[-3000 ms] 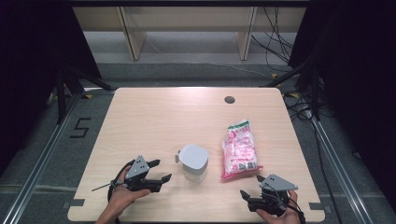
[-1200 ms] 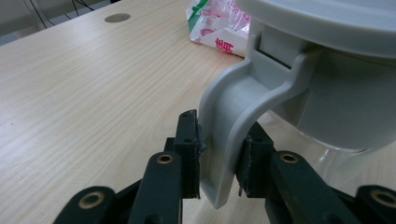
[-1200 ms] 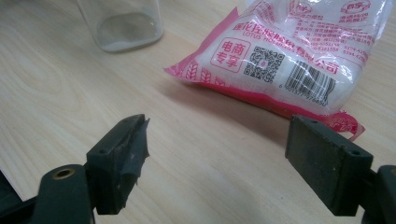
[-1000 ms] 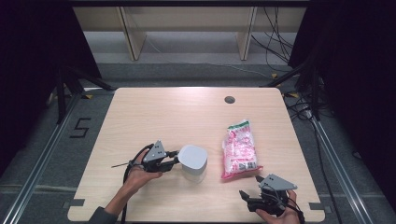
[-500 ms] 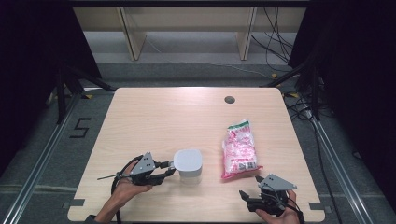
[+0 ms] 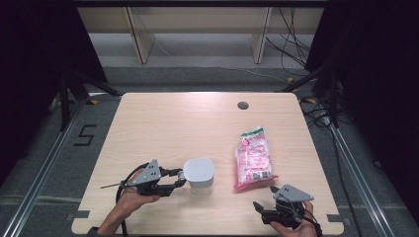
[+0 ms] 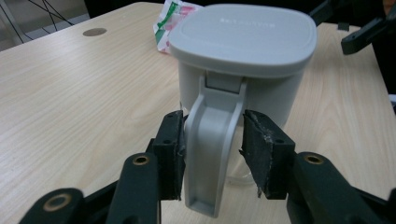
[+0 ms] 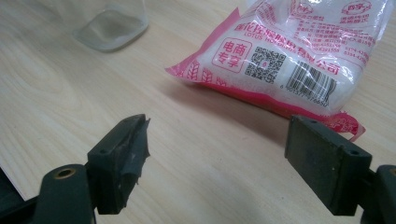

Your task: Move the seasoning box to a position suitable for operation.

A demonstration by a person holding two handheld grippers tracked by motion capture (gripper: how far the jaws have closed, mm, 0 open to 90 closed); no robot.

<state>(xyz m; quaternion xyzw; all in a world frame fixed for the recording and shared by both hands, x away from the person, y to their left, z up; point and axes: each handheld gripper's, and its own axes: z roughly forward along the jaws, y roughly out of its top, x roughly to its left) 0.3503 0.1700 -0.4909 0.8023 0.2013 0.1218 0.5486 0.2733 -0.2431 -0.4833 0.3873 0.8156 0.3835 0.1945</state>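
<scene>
A grey lidded container (image 6: 198, 172) with a clear body stands near the table's front, left of centre. My left gripper (image 6: 180, 178) reaches it from the left. In the left gripper view my left gripper (image 7: 211, 149) has both pads pressed against the container's grey handle (image 7: 210, 177), under the lid (image 7: 243, 37). A pink and white food bag (image 6: 253, 158) lies flat to the container's right. Near the front right corner my right gripper (image 6: 259, 210) is open. In the right gripper view my right gripper (image 8: 217, 154) has bare table between its jaws, just short of the bag (image 8: 289, 51).
A round cable hole (image 6: 242, 105) sits in the wooden table (image 6: 173, 123) near its far edge. Wooden shelving (image 6: 197, 29) and loose cables (image 6: 296, 44) lie on the floor beyond. The table's front edge runs close under both hands.
My left gripper came in from the front left to the container and closed its jaws around the handle. The right gripper and the bag stayed put.
</scene>
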